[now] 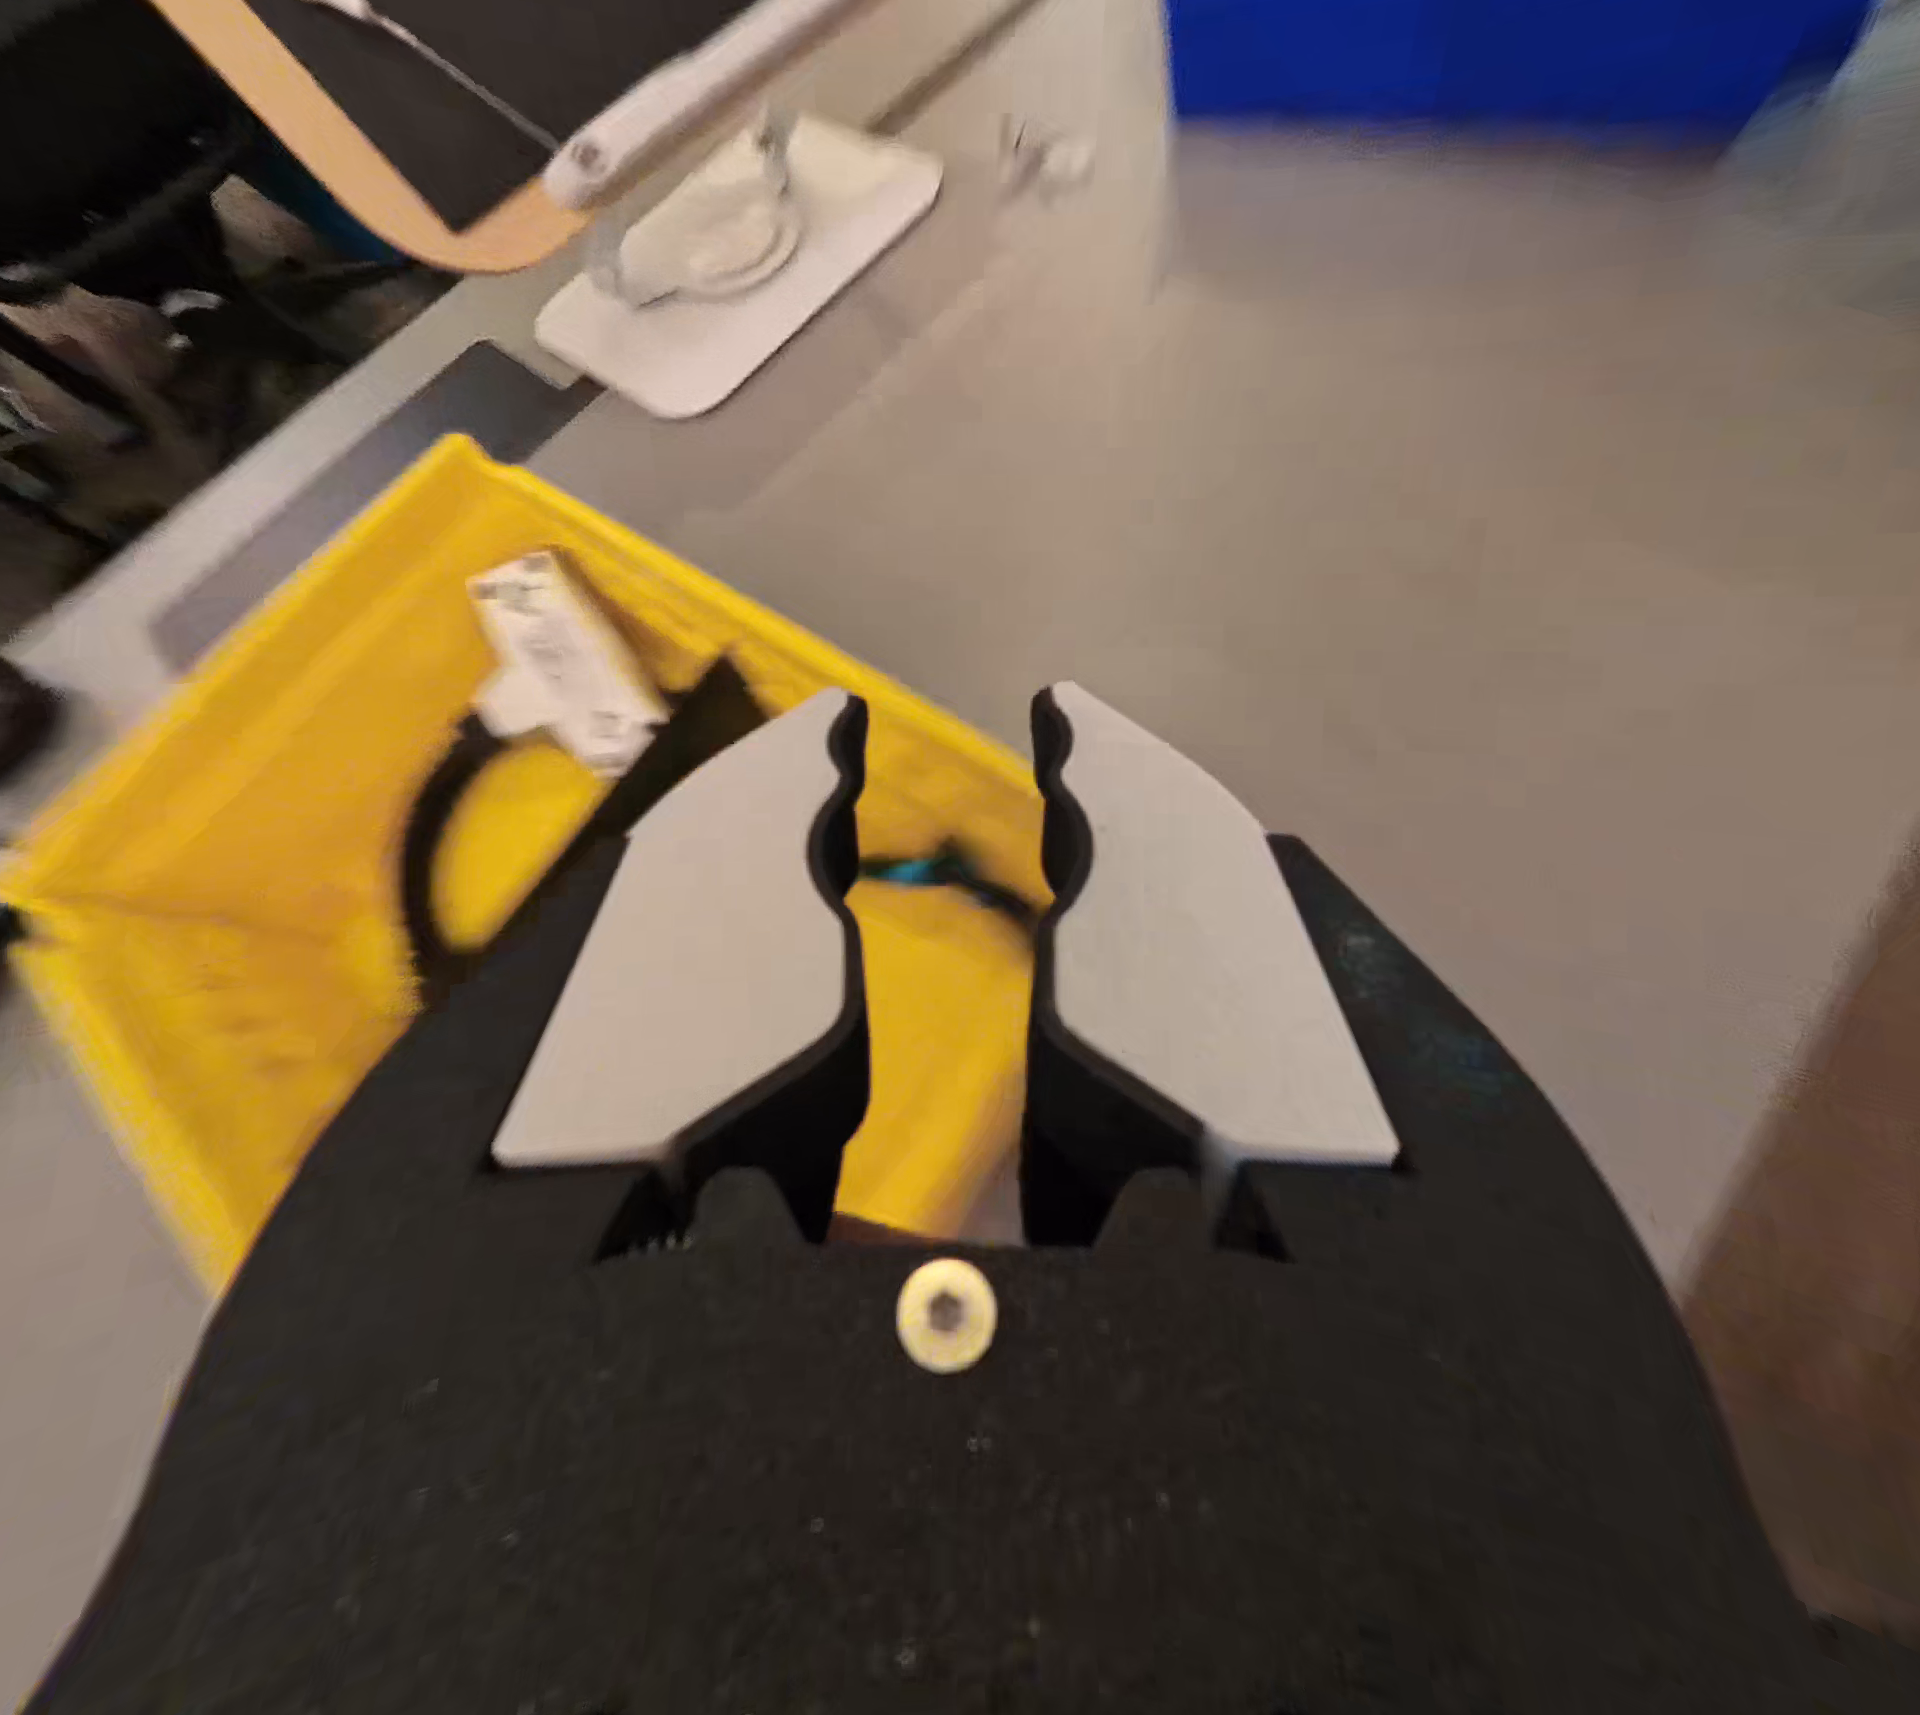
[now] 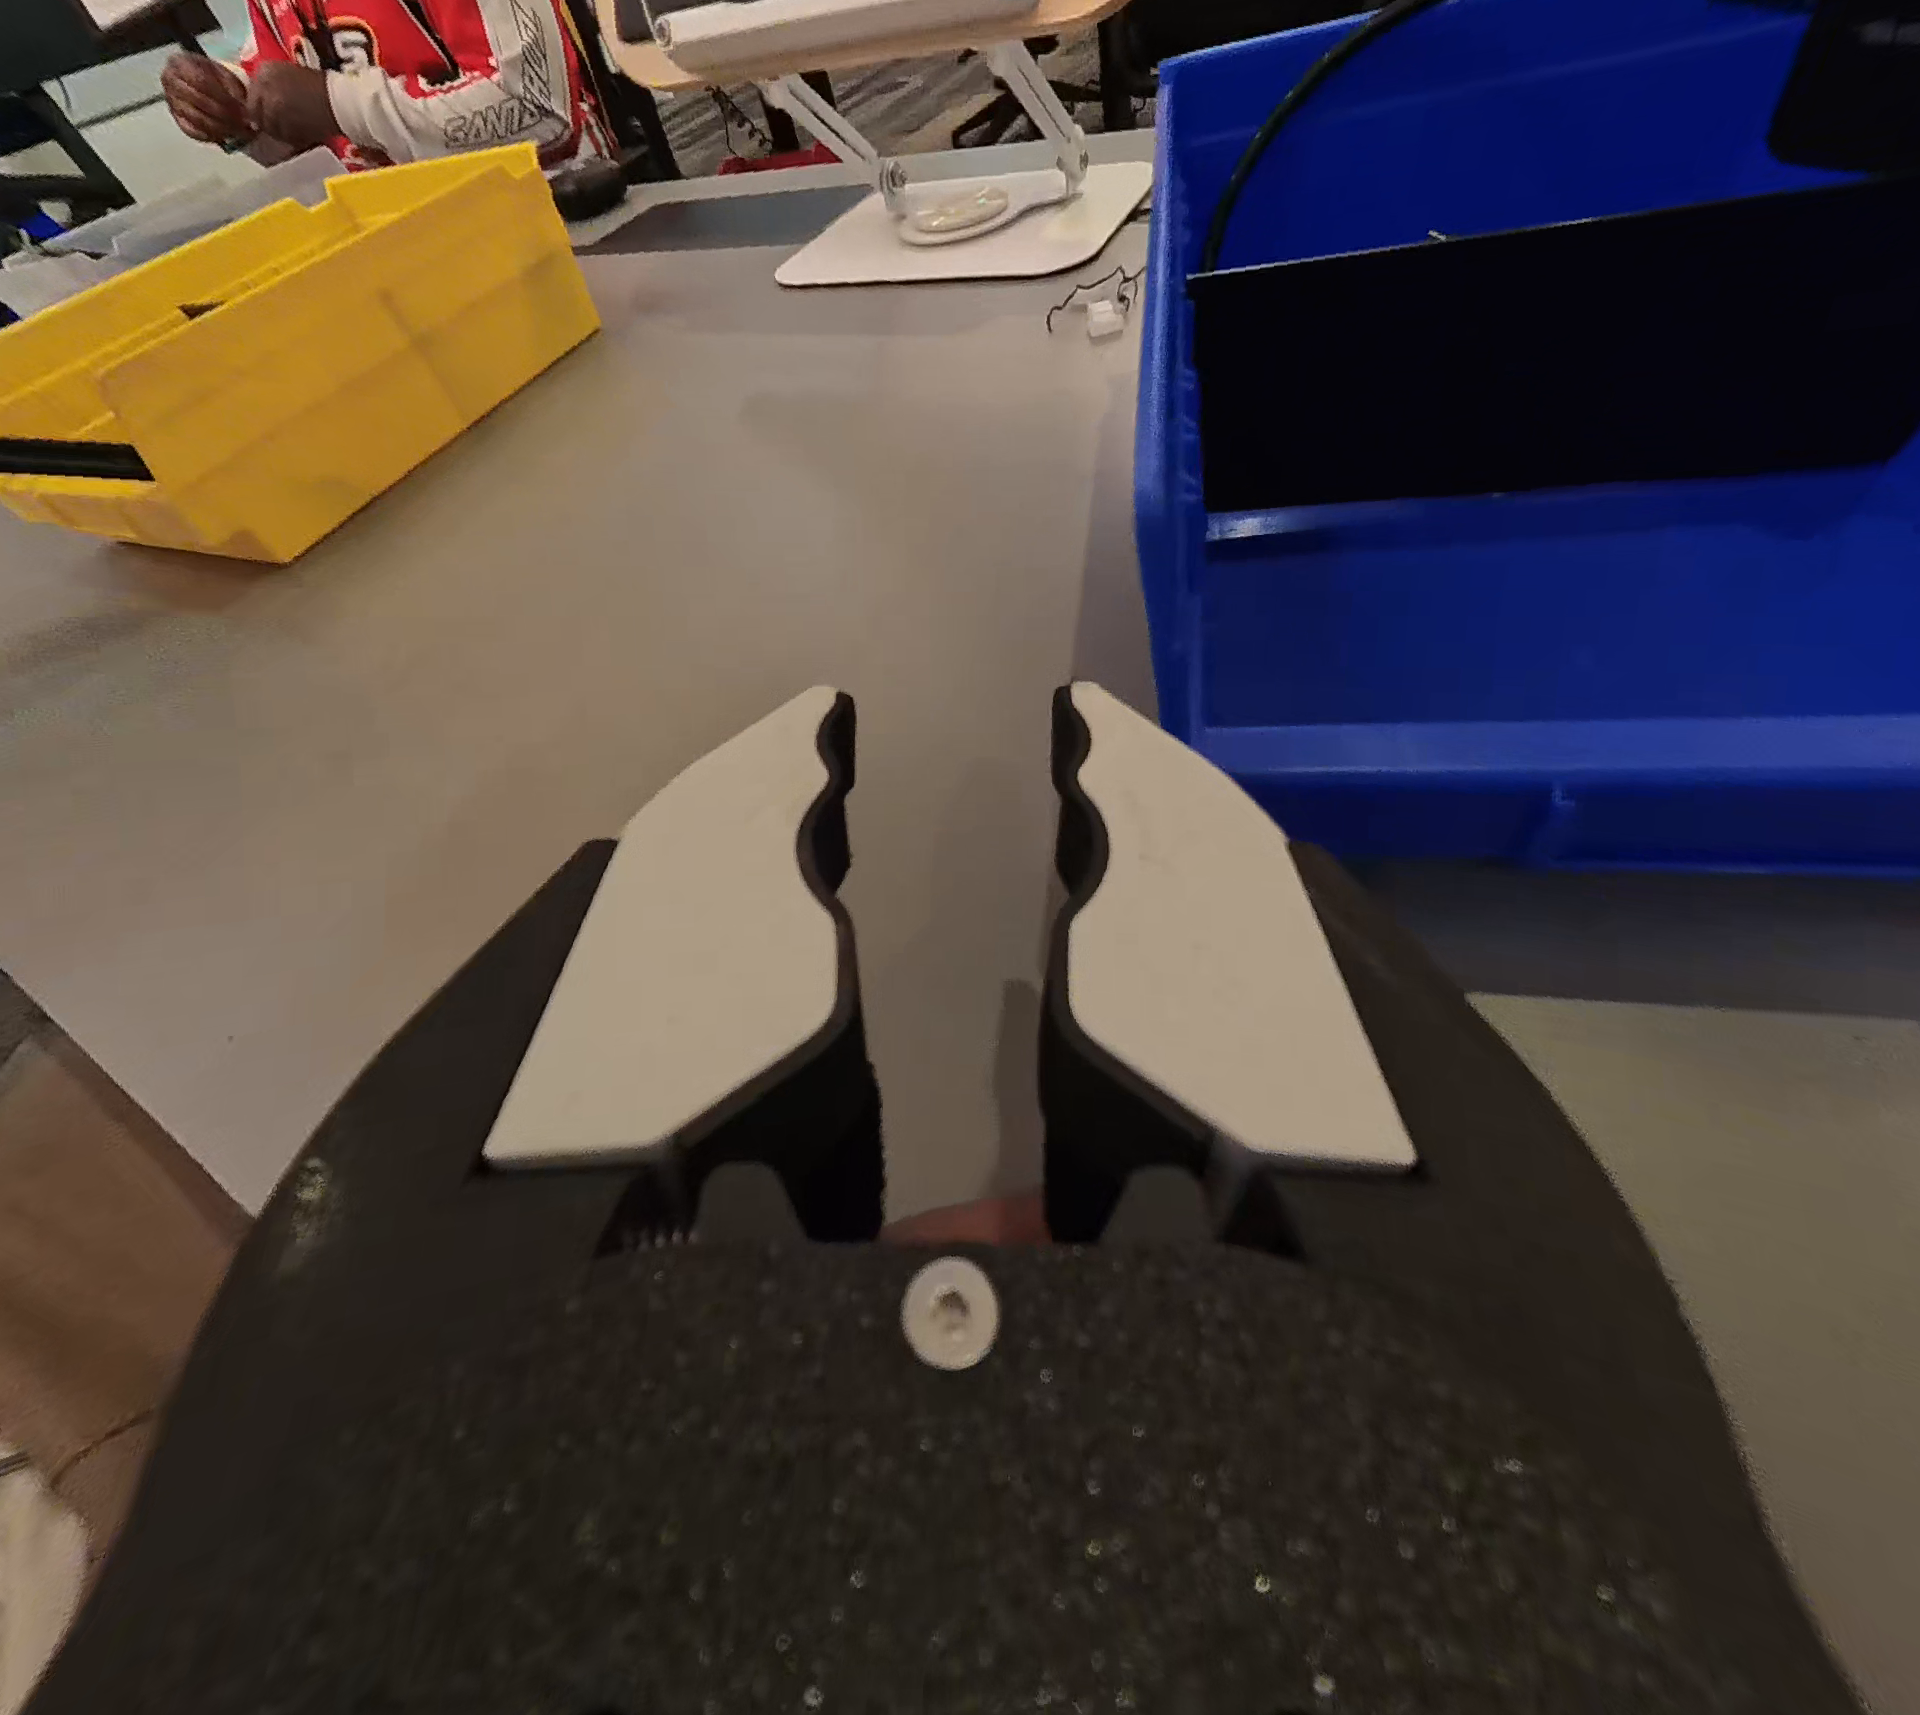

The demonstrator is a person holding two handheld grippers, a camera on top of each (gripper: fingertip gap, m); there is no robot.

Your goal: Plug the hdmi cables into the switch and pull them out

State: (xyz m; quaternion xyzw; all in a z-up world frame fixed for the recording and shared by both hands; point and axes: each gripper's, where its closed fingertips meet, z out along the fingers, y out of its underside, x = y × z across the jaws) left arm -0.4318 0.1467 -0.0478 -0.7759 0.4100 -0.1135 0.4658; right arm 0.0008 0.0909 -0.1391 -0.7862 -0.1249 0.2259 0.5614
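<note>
My left gripper point(image 1: 948, 709) spread, empty, over yellow plastic bin point(image 1: 312, 730) — black coiled cable point(image 1: 436, 844) and white boxy switch point(image 1: 566, 678) inside. Right gripper point(image 2: 953, 709) spread, idle above grey table point(image 2: 623, 626). Fetch step, I judge — next, descend, pinch cable.

left wrist view motion-blurred throughout; yellow bin point(image 1: 312, 834) contents indistinct: a whitish labelled block point(image 1: 561, 668) and a dark cable point(image 1: 436, 844), partly hidden behind the fingers. blue bin point(image 2: 1558, 626) cut off at the right edge.
</note>
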